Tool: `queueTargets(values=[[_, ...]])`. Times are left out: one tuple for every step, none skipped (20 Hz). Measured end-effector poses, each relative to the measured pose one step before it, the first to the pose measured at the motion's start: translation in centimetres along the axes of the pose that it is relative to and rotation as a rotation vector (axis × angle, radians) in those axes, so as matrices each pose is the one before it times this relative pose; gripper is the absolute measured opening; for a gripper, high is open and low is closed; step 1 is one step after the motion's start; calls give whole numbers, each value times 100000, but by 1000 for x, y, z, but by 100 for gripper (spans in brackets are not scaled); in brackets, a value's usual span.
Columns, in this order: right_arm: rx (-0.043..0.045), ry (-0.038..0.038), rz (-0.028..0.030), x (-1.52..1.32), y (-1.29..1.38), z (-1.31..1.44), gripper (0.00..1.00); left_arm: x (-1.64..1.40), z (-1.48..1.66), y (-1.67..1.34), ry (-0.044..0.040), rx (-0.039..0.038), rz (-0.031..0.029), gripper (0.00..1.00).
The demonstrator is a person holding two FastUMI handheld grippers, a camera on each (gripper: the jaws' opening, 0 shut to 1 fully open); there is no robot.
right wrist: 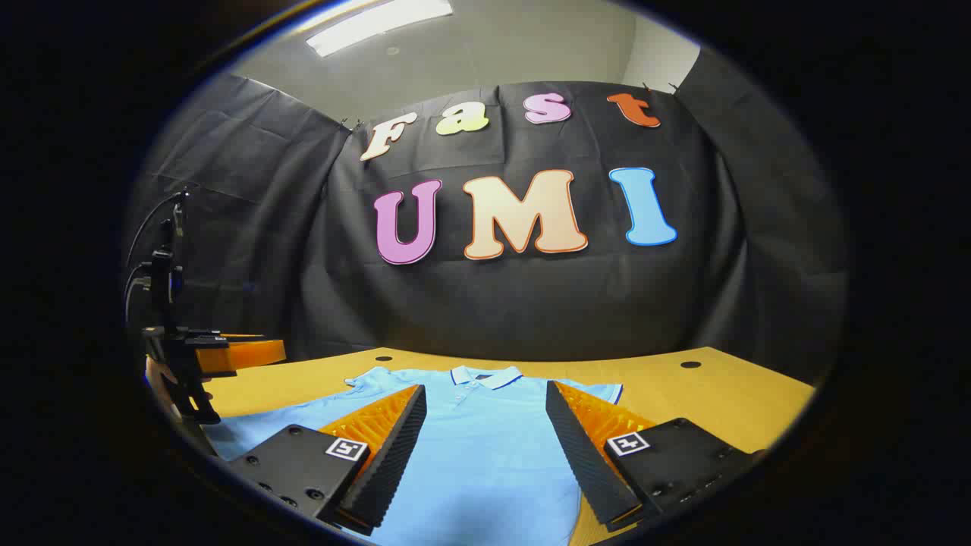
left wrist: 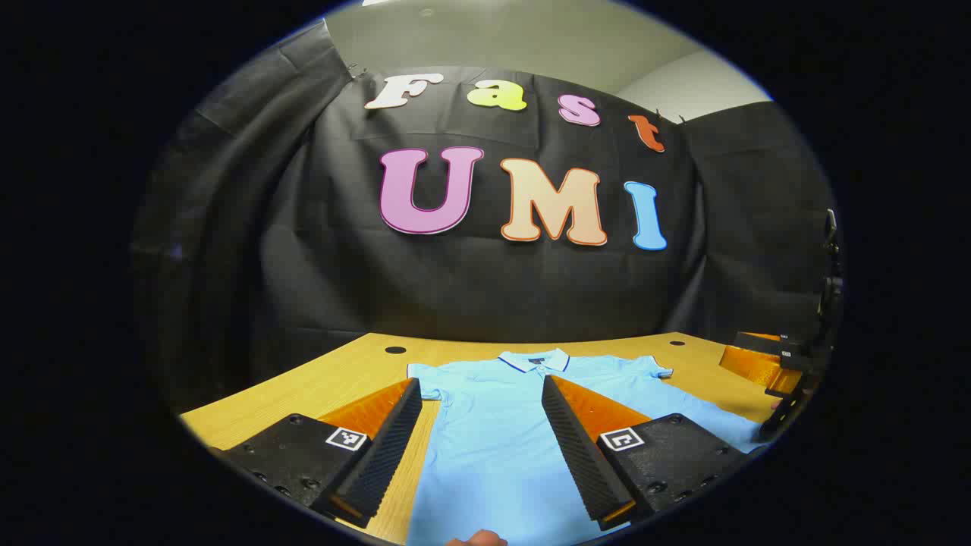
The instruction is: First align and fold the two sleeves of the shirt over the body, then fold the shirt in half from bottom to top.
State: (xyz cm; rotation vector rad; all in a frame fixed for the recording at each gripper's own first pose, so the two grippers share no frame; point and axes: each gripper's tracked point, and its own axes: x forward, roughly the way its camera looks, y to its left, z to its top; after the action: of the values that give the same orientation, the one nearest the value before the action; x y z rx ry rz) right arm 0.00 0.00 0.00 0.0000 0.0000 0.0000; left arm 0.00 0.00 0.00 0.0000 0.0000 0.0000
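A light blue polo shirt (left wrist: 501,447) lies flat on the wooden table (left wrist: 334,379), collar at the far end, both short sleeves spread outward. In the left gripper view my left gripper (left wrist: 482,390) hangs open above the shirt's left half, nothing between its fingers. The right gripper view shows the same shirt (right wrist: 478,447) with my right gripper (right wrist: 485,398) open over its right half, also holding nothing. The right gripper (left wrist: 774,364) appears at the far right edge of the left gripper view, and the left gripper (right wrist: 205,356) at the left edge of the right gripper view.
The wooden table (right wrist: 721,394) has small round cable holes (left wrist: 395,349) (right wrist: 690,365) near its back edge. Black cloth closes off the back and sides. A fingertip (left wrist: 476,538) shows at the bottom edge of the left gripper view.
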Motion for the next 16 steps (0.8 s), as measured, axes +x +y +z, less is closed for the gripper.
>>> queueTargets(values=[[3,-290,-18,-96,78,-37,98,41,58,25,-3,-441,-76,95],[-109,-148,-516,34,-35,143,98,27,-84,91,370,-420,116,95],[-335,-183,123,-81,-9,94,98,94,-194,100,476,-110,59,95],[-266,-80,-214,-4,-59,133,98,-83,-83,85,455,-207,158,95],[-259,-345,-48,-159,-88,69,99,82,-24,2,159,-115,-71,95],[-341,-229,31,19,-63,166,98,11,77,-6,-115,-304,11,95],[-335,-13,-281,-18,-106,-113,98,67,-132,7,193,-423,17,95],[-266,210,-308,12,-205,52,98,-4,-36,-79,294,64,-326,95],[-119,271,-274,-36,-83,-119,98,40,-102,-17,291,41,93,95],[-27,136,-187,-22,-100,-18,98,33,-21,17,64,-115,-185,95],[-29,80,-202,-63,53,-82,98,116,-91,-34,75,23,-219,95],[-101,139,-141,86,-53,2,98,65,-51,41,262,93,-101,95],[-63,34,101,-27,33,-110,98,-39,-168,-53,239,-65,-257,95],[11,70,184,78,33,2,98,26,8,41,133,-240,-34,95],[127,240,101,-60,59,-144,98,-13,-75,13,207,-307,28,95],[170,328,354,96,116,-18,98,-48,17,-183,171,2,-259,95]])
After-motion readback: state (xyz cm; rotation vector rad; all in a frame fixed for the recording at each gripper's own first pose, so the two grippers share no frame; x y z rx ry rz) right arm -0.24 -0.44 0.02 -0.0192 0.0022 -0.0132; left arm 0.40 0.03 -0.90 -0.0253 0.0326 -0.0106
